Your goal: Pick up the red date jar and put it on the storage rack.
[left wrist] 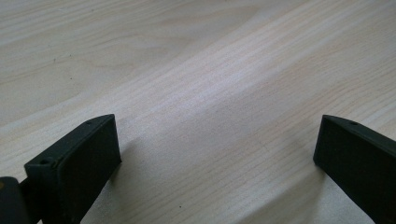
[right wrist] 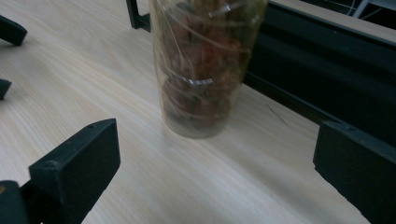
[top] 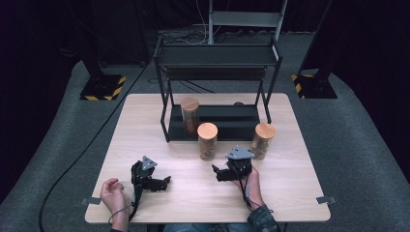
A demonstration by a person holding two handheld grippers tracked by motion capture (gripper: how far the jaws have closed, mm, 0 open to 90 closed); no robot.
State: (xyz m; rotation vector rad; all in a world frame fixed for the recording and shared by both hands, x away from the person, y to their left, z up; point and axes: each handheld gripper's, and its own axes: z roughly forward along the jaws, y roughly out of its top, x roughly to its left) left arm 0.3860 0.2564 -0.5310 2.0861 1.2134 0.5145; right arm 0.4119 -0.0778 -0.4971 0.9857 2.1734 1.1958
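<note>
Both grippers sit low near me: left gripper [top: 167, 182] jaws wide over bare table [left wrist: 187, 70], right gripper [right wrist: 217, 154] wide too, facing middle jar [right wrist: 205, 70] w/ cork lid, reddish-brown bits inside, just beside black rack [top: 217, 123]. No readable labels.

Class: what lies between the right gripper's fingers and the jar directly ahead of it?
Only bare wooden table lies between the right gripper and the clear cork-lidded jar, in the right gripper view.

Table brightly lit; surroundings dark; close views soft.
</note>
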